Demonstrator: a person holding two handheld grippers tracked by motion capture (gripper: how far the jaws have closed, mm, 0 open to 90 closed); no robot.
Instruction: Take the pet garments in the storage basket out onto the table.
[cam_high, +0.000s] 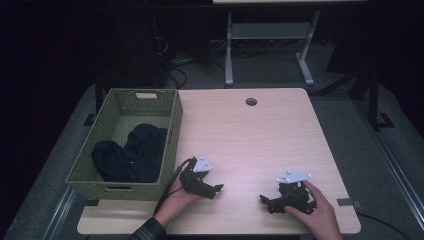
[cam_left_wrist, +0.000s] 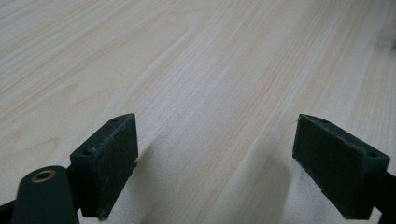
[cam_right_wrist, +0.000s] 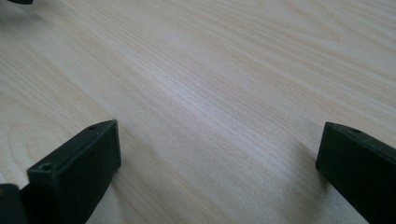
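My left gripper (cam_high: 216, 190) rests low over the light wood table (cam_high: 250, 135) near its front edge, close to the basket's right corner. In the left gripper view its gripper (cam_left_wrist: 215, 154) stands open, with bare wood between the two black pads (cam_left_wrist: 109, 158). My right gripper (cam_high: 265, 202) lies at the front right of the table and points left toward the other one. Its jaws (cam_right_wrist: 217, 172) are wide apart over bare tabletop. Neither holds anything. A dark blue cloth (cam_high: 132, 152) lies bundled inside the green woven basket (cam_high: 172, 130) at the table's left.
A round cable hole (cam_high: 251, 101) sits near the table's far edge. Beyond the table stands a white metal frame (cam_high: 267, 45) on grey floor. The basket overhangs the table's left side.
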